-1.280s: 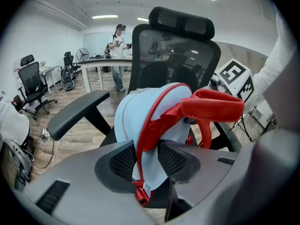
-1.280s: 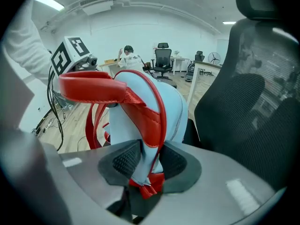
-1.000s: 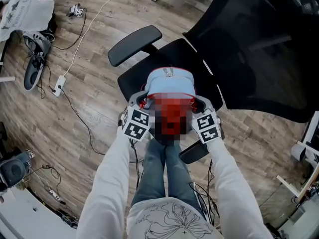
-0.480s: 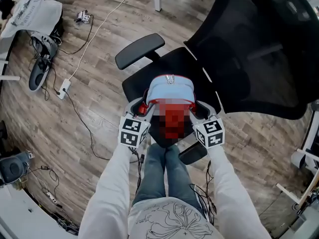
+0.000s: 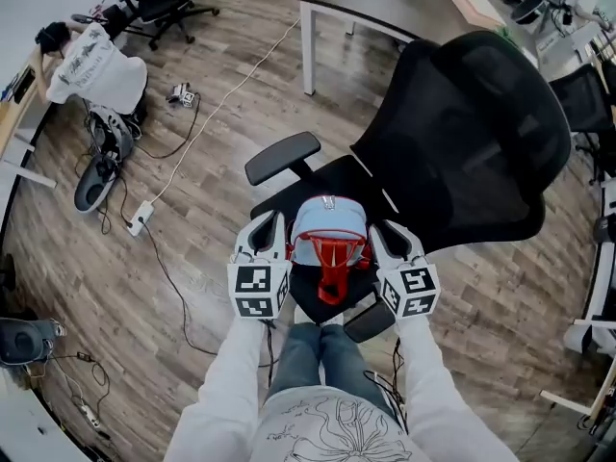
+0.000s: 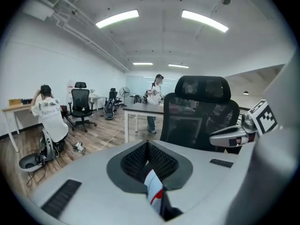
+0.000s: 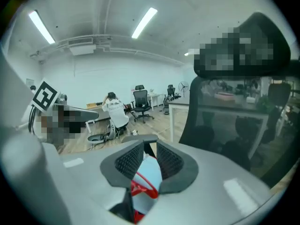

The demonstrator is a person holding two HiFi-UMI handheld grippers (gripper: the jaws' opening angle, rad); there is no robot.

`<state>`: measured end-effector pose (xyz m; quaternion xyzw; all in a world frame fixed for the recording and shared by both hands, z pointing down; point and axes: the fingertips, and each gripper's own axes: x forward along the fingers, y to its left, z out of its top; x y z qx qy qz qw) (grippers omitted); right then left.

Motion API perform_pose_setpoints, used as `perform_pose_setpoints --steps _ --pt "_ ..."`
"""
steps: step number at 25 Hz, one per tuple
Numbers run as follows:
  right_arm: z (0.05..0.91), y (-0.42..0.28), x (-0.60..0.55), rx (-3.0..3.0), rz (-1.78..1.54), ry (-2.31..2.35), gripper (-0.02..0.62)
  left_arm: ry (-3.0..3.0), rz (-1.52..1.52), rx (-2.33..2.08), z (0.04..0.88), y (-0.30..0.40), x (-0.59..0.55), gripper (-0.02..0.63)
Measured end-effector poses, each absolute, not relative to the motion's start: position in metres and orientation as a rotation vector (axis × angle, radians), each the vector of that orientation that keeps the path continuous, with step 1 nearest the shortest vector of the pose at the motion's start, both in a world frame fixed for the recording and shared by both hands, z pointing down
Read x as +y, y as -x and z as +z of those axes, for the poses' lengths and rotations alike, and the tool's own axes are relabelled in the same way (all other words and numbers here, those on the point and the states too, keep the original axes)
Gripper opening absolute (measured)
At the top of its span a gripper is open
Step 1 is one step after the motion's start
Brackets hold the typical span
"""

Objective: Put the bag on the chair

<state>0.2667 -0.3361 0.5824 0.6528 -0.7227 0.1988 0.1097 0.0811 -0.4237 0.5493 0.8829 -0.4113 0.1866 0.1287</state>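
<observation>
A light blue bag (image 5: 329,231) with red trim and a red handle rests on the seat of a black office chair (image 5: 469,147). In the head view my left gripper (image 5: 273,223) lies against the bag's left side and my right gripper (image 5: 377,229) against its right side. In the left gripper view the left gripper (image 6: 148,147) is shut, pinching a thin strip of bag fabric (image 6: 153,190). In the right gripper view the right gripper (image 7: 149,154) is closing; blue bag fabric (image 7: 150,171) fills the gap between its pads, and the red handle hangs below.
The chair's left armrest (image 5: 282,157) juts out beside the bag; the other armrest (image 5: 372,318) is by my legs. A dark desk (image 5: 385,3) stands behind the chair. A power strip and cables (image 5: 141,218) lie on the wooden floor. A person in white (image 5: 91,61) is at far left.
The head view has pulled back and shows more of the room. The bag has gone further onto the seat, and both grippers have slid up along its sides.
</observation>
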Motion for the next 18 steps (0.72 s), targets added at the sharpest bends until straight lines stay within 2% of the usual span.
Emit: perform_pose_setpoints --steps 2,8,10,18 --pt "0.549 -0.263 -0.338 -2.156 0.512 -1.959 0.08 -2.6 0.486 -1.25 0.516 -0.08 -0.421 0.006" --pt "0.466 -0.256 -0.334 -2.177 0.334 -2.079 0.079 -2.667 0.261 -1.317 0.424 -0.074 -0.405 0.006" --pt "0.437 -0.252 -0.333 -2.196 0.273 -2.126 0.05 -2.692 0.206 -1.331 0.399 -0.071 -0.403 0.006" --pt "0.356 -0.231 -0.321 -2.276 0.099 -2.218 0.015 -2.728 0.067 -1.411 0.337 -0.05 -0.386 0.006"
